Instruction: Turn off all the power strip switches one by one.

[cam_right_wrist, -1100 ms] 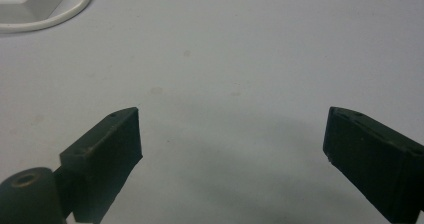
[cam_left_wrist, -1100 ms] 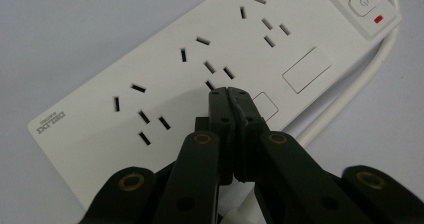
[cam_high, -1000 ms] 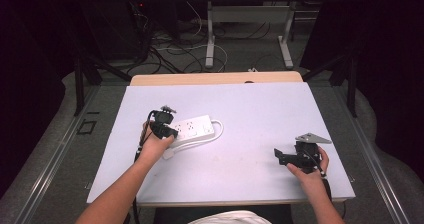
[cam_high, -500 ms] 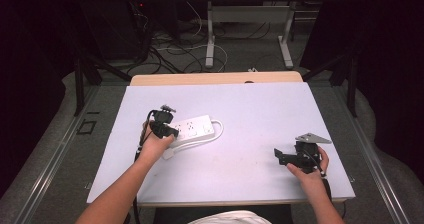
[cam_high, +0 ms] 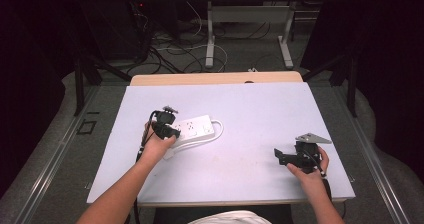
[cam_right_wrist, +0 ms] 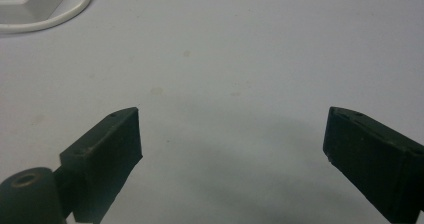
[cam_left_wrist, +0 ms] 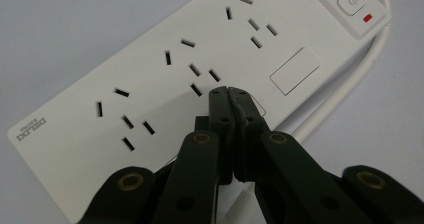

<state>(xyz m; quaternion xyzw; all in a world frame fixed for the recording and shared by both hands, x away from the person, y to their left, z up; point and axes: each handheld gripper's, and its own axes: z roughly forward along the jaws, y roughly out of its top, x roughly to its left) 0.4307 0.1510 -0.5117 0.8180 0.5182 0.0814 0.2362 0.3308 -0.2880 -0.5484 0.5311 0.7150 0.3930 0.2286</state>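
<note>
High view: the left tongs (cam_high: 167,126) sit over the near-left end of the white power strip (cam_high: 195,129), which lies left of centre on the table (cam_high: 260,114). The right tongs (cam_high: 282,156) rest near the table's right front edge, well apart from the strip.

Left gripper view: the left tongs (cam_left_wrist: 228,91) are fully closed — jaws pressed together, nothing visibly between them — with the tips at the power strip (cam_left_wrist: 165,79) face beside the middle socket; contact cannot be confirmed.

Right gripper view: the right tongs (cam_right_wrist: 230,134) stand wide open over bare table (cam_right_wrist: 240,49), holding nothing.

Against the earlier frames, no change: both hands and the strip occupy the same places.
</note>
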